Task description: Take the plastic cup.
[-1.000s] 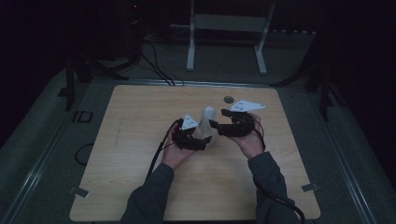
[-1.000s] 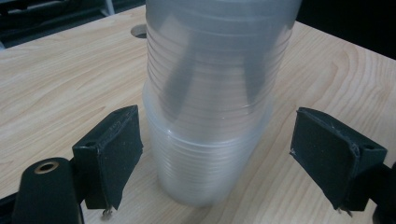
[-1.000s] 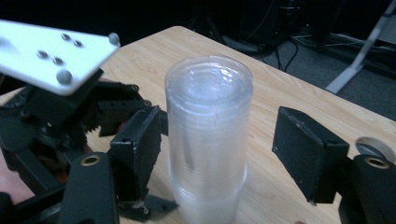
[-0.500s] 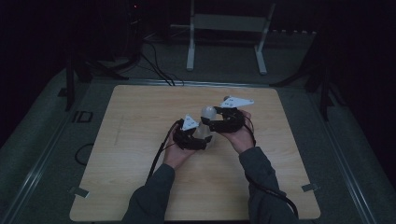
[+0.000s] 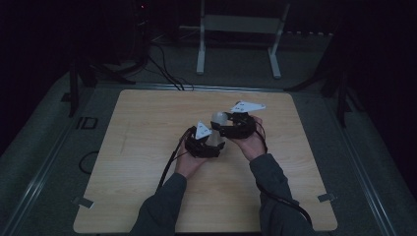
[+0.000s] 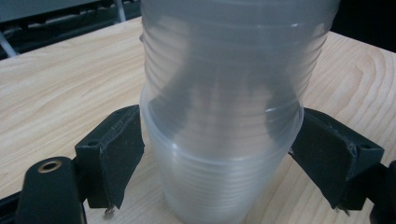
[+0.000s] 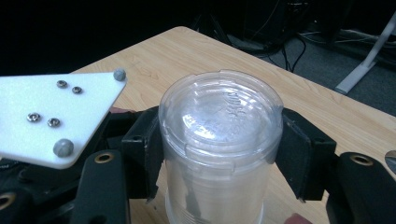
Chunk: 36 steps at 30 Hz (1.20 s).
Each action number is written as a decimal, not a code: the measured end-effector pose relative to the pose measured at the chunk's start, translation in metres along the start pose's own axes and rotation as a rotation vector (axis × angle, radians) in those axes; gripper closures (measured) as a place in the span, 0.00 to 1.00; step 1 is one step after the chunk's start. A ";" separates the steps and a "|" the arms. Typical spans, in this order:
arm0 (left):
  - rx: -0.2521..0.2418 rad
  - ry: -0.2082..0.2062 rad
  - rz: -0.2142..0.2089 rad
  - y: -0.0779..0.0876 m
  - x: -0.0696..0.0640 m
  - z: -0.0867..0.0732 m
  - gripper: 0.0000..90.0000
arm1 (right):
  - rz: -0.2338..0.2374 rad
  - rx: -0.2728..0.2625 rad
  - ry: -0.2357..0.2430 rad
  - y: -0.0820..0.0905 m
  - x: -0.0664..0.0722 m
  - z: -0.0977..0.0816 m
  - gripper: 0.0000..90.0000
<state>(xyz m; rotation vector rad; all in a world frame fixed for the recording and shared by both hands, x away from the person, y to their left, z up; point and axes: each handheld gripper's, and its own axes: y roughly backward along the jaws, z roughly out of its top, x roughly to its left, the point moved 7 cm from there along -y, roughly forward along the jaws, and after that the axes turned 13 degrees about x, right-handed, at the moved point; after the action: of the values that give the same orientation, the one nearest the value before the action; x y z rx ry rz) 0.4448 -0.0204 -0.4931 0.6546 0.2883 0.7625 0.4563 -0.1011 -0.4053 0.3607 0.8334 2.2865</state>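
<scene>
Right hand-held gripper (image 7: 215, 154) has been shifted left, jaws just closing onto the inverted upper cup (image 7: 219, 140); lower cup (image 6: 219, 172) is clamped by left hand-held gripper (image 6: 217, 163). Thin, slippery plastic: ribbed walls are gripped gently.

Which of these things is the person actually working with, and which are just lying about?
In use:
- stack of clear plastic cups
- left tool, gripping the stack low
- right tool, clamped on the top cup

Lying about:
- white stand
- floor cables
</scene>
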 end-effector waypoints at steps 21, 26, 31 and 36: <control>-0.012 -0.006 0.005 -0.002 -0.001 0.000 0.23 | 0.004 -0.023 0.003 0.007 0.002 0.008 0.44; -0.013 -0.007 0.009 -0.002 -0.001 0.000 0.23 | 0.003 -0.036 0.009 0.012 0.003 0.013 0.44; -0.013 -0.009 0.004 -0.001 -0.001 0.000 0.23 | 0.001 -0.055 0.014 0.020 0.004 0.023 0.45; -0.016 -0.010 0.005 -0.001 -0.001 -0.001 0.23 | -0.002 -0.071 0.021 0.027 0.005 0.031 0.45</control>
<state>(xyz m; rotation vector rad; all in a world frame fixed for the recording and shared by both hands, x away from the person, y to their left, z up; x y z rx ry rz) 0.4439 -0.0212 -0.4942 0.6438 0.2709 0.7651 0.4529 -0.0992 -0.3641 0.3042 0.7608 2.3145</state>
